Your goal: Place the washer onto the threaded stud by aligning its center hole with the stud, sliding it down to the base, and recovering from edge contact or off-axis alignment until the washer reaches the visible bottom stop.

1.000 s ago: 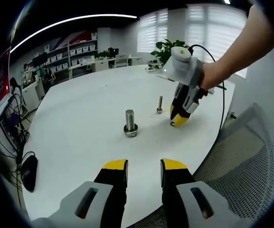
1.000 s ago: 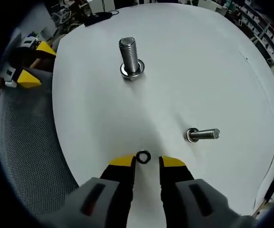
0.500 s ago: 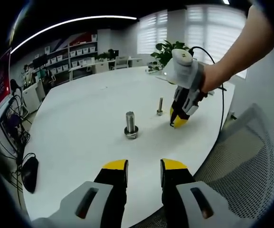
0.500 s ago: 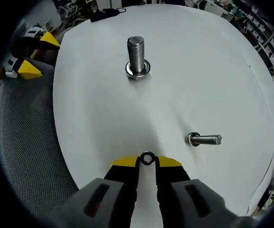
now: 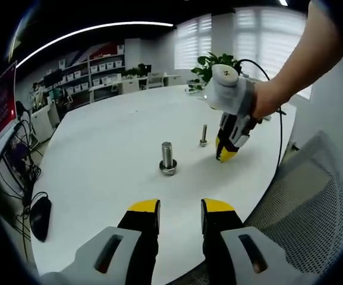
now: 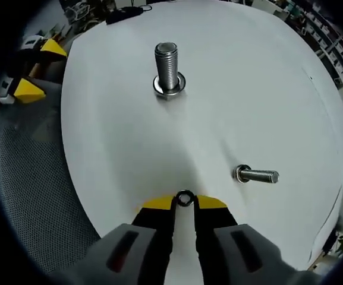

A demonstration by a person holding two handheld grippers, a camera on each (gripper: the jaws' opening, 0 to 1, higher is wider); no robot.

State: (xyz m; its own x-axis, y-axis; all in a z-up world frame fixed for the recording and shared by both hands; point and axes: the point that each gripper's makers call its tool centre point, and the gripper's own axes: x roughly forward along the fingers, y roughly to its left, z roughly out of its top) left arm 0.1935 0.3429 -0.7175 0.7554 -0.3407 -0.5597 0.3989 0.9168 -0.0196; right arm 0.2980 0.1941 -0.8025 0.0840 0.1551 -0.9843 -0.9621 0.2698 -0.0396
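In the left gripper view the washer can't be made out: the right hand-held gripper [image 5: 225,155] has its yellow tips down near the white surface [image 5: 100,166], too small to tell what sits between them. The person's forearm [image 5: 296,65] is cut off by the view's edge. Office shelves [image 5: 94,65] at the back are blurred.

Vs 1.0 s ago: in the right gripper view the right hand-held gripper [image 6: 185,202] had its jaws apart w/ the washer lying loose between the tips; they have since closed in, now narrow & pinching the washer [image 6: 185,198] edge-on from both sides. Left hand-held gripper [image 5: 181,207] same as before, jaws parted w/ nothing between, hovering at the near edge of the surface.

Washer: small dark metal ring, centre hole visible, right at the yellow tips, near the surface. The small threaded stud [image 6: 256,174] stands just beside it to the right in that view, not yet touched. The big bolt [image 6: 167,68], w/ a washer round its base, stands further off. A mesh chair [image 5: 314,202] sits beside the surface.
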